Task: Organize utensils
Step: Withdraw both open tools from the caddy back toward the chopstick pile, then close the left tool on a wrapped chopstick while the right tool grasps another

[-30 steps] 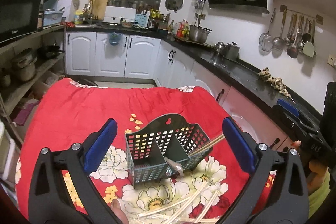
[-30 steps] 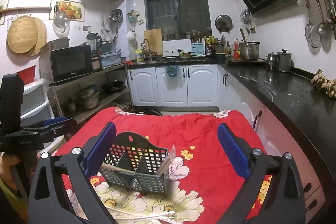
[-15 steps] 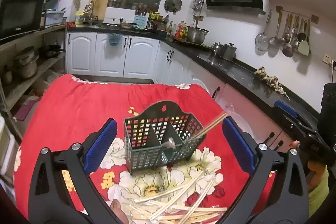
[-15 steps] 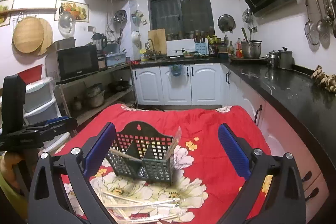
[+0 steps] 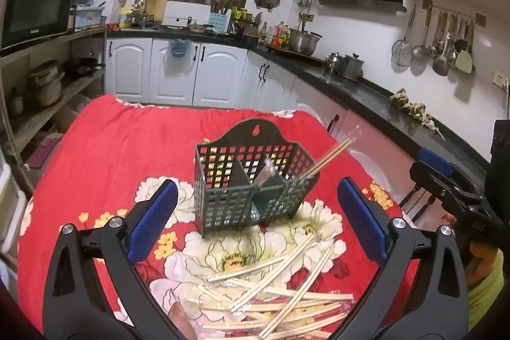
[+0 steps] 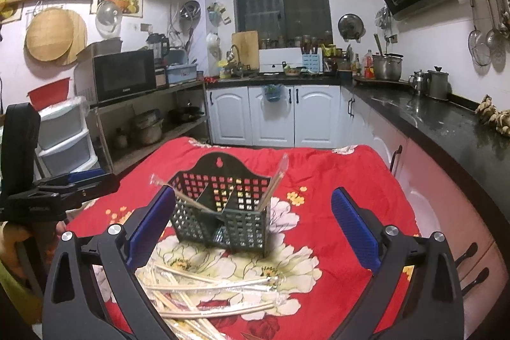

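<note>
Chopsticks [image 5: 280,298] in clear wrappers lie heaped on the near part of the red flowered surface [image 5: 105,155], more of them in view than a second ago. Just beyond stands the dark basket [image 5: 251,180], two wrapped pairs leaning in its compartments. Left gripper [image 5: 255,222] and right gripper [image 6: 251,228] are both spread wide, holding nothing.

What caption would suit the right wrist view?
Open right gripper facing a slotted utensil basket, wrapped chopsticks piled on the red floral cloth.
</note>
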Tool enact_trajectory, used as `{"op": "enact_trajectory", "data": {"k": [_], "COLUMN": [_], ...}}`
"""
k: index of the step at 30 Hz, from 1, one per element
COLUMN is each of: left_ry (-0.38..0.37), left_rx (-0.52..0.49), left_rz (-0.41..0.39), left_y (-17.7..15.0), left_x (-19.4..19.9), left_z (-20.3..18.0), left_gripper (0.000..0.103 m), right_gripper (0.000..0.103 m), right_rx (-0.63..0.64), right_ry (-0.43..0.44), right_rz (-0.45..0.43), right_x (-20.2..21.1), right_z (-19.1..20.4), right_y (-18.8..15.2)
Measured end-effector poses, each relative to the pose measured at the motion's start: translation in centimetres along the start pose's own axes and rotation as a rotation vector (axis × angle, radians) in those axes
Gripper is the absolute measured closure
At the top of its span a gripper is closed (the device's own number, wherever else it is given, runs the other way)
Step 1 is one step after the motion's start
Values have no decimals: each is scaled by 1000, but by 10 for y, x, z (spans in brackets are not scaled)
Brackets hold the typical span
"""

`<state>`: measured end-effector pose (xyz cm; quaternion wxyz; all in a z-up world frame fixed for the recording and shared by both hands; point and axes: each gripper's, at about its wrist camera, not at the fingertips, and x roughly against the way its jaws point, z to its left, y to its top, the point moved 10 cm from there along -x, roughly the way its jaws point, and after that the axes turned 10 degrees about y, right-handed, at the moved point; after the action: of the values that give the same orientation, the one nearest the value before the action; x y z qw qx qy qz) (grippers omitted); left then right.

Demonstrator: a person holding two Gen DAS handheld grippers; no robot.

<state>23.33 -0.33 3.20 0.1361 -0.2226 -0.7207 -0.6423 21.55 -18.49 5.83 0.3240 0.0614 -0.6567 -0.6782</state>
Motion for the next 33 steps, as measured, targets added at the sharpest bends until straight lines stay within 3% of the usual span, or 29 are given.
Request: {"op": "enact_trajectory", "data": {"k": [22, 33], "left_ry": [91, 103], "left_rx": [83, 117], "left_rz": [98, 164], "left_y": [-57, -88], "left_x": [-4, -10], "left_z": [55, 74], "left_gripper": [11, 11], "right_gripper": [8, 8], "right_rx": [3, 3], "right_ry": [45, 63], "right_rz": [149, 213], "right_x": [-29, -39], "right_z": [21, 29], "right_y": [-64, -93]}}
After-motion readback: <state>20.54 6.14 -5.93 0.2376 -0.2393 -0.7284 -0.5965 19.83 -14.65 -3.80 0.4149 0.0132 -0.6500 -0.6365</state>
